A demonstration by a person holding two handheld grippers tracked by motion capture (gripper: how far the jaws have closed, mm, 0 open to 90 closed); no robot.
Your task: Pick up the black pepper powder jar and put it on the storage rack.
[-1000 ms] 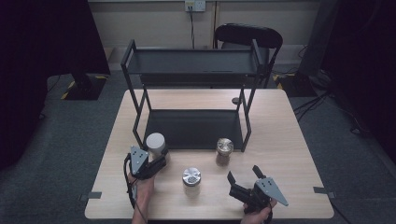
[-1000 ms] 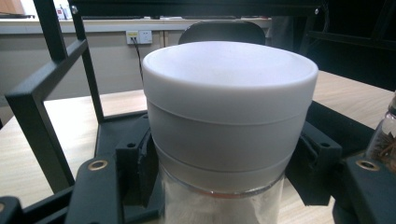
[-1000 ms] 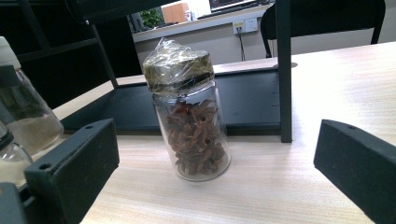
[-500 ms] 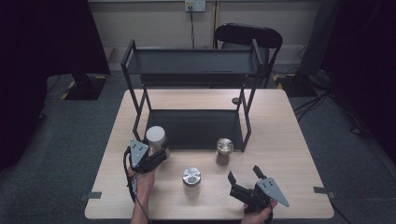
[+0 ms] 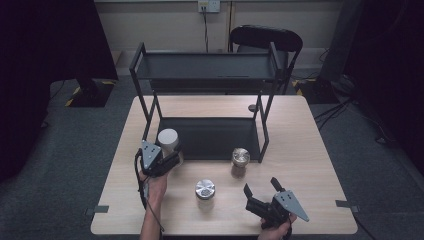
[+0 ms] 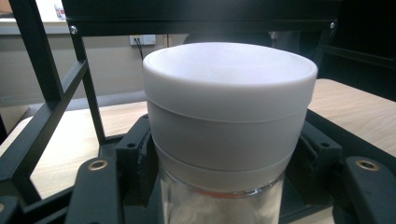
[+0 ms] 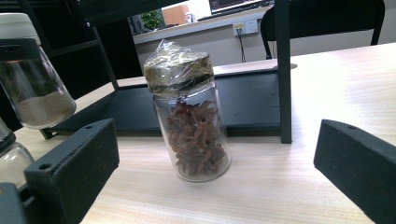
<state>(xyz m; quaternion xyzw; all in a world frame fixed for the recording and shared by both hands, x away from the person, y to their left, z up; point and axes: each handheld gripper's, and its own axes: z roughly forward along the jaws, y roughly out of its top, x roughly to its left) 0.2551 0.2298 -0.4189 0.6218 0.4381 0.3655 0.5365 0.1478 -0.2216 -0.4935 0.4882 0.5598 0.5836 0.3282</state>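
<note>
Seen from above, the left claw (image 5: 172,159) grips the white-capped glass jar (image 5: 168,141) at the front left leg of the black two-tier metal rack (image 5: 205,75) on the pale wooden bench (image 5: 310,150). The right claw's (image 5: 259,189) own view shows star anise inside the film-topped glass jar (image 7: 189,116); its jaws stand apart, empty, the hand low at the bench's near edge.
</note>
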